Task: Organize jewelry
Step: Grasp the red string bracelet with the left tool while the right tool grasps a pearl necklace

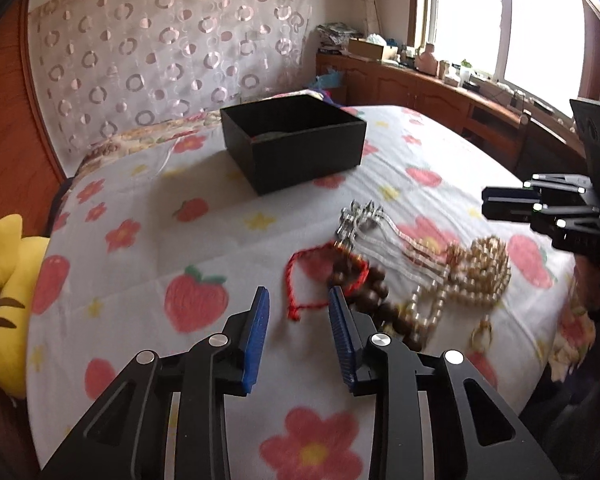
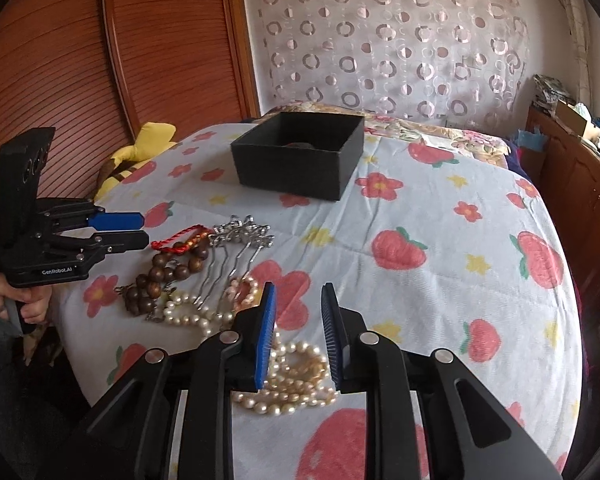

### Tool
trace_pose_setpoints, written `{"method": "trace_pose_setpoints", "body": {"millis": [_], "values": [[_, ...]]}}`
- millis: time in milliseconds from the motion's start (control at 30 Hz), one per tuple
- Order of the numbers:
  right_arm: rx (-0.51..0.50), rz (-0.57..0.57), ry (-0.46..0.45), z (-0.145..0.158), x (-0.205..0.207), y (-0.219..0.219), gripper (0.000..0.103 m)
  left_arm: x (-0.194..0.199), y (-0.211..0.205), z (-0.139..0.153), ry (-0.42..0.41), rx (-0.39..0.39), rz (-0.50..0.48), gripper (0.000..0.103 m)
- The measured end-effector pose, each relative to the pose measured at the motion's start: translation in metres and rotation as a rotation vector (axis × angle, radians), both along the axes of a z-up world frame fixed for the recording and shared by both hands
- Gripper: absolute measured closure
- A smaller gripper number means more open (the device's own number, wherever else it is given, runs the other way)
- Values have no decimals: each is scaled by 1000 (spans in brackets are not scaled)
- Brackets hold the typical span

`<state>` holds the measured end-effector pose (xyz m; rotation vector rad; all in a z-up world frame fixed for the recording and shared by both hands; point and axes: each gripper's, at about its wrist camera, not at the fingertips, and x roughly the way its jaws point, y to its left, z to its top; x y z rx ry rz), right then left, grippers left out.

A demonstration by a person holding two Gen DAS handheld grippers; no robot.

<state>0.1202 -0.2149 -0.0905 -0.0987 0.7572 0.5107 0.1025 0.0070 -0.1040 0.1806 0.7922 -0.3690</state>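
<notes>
Both grippers, left and right, hang with jaws wide and empty over the jewelry heaped left of centre on the bed, hairpins lengthwise toward the box above.

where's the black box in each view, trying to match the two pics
Left wrist view: the black box sits upper middle on the bedspread, beyond the jewelry pile and the open left gripper.
Right wrist view: the black box sits upper middle, slightly left, beyond the open right gripper.
Shared landmark: the red cord bracelet.
</notes>
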Motion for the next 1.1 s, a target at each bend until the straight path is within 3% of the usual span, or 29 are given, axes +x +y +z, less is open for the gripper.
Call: {"method": "trace_pose_setpoints", "body": {"millis": [200,300,400,567,600,1100], "values": [[-7,4,-8,1,-5,4,77,1,-3,-8,29,45,-16,74],[-17,5,-4,-2,-9,2,68,8,-4,-13,42,53,-13,74],[-34,8,6,-7,-15,1,65,12,-7,-17,48,58,-15,75],[-57,10,19,-15,-24,0,63,18,-9,-20,54,61,-16,97],[-60,11,20,-17,-26,0,63,20,-9,-20,53,59,-13,97],[-81,43,28,-25,-40,8,62,5,11,30,-114,-45,59,98]]}}
